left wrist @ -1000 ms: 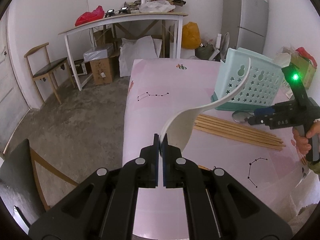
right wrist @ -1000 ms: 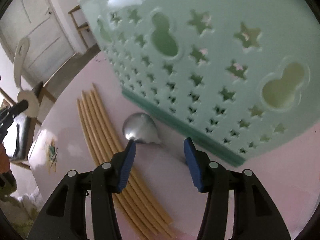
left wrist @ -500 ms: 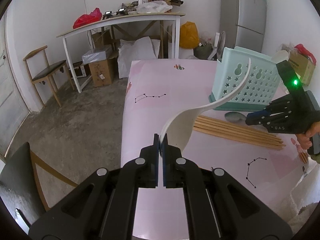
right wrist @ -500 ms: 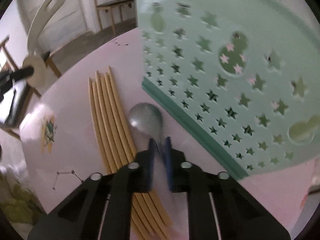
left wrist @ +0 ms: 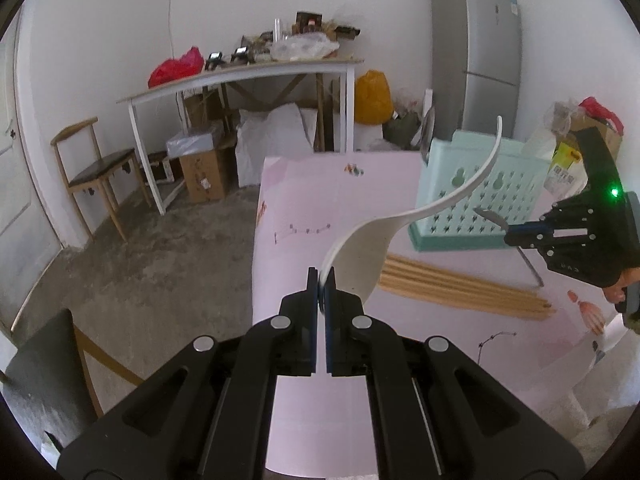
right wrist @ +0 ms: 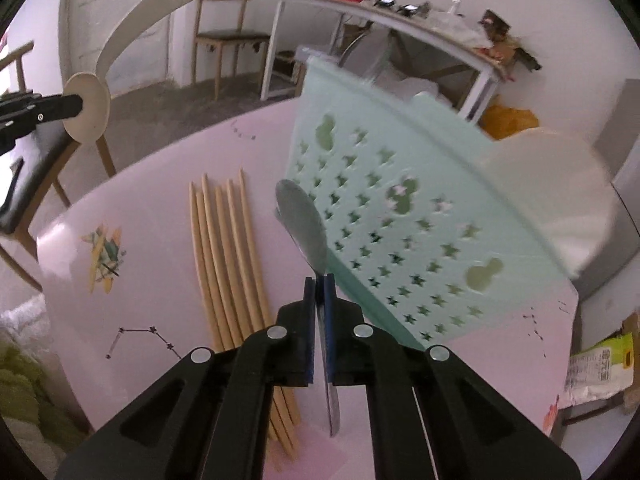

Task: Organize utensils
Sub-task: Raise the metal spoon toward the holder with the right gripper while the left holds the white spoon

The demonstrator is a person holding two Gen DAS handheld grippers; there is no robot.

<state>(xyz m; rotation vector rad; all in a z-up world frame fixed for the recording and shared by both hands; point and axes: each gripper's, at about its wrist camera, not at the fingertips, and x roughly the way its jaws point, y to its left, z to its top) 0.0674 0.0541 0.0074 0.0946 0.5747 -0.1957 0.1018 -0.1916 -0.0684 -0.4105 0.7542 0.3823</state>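
My left gripper (left wrist: 321, 280) is shut on the bowl edge of a white rice paddle (left wrist: 404, 220), held above the pink table with its handle curving up toward the mint basket (left wrist: 476, 196). The paddle (right wrist: 120, 40) also shows at the upper left of the right wrist view. My right gripper (right wrist: 319, 284) is shut on the neck of a metal spoon (right wrist: 303, 224), lifted off the table, bowl forward, in front of the basket (right wrist: 420, 248). That gripper (left wrist: 510, 236) with the spoon (left wrist: 490, 216) appears at the right of the left wrist view. Several wooden chopsticks (right wrist: 228, 264) lie on the table.
The pink table (left wrist: 320, 200) ends at a near edge and a left edge over bare concrete floor. A white side table (left wrist: 240, 76) with clutter, a chair (left wrist: 96, 168), boxes and a grey fridge (left wrist: 476, 52) stand beyond. A person's fingers (left wrist: 620, 288) hold the right gripper.
My right gripper closed on the metal spoon and lifted it off the table, rolling as it rose. The left gripper rose slightly with the paddle.
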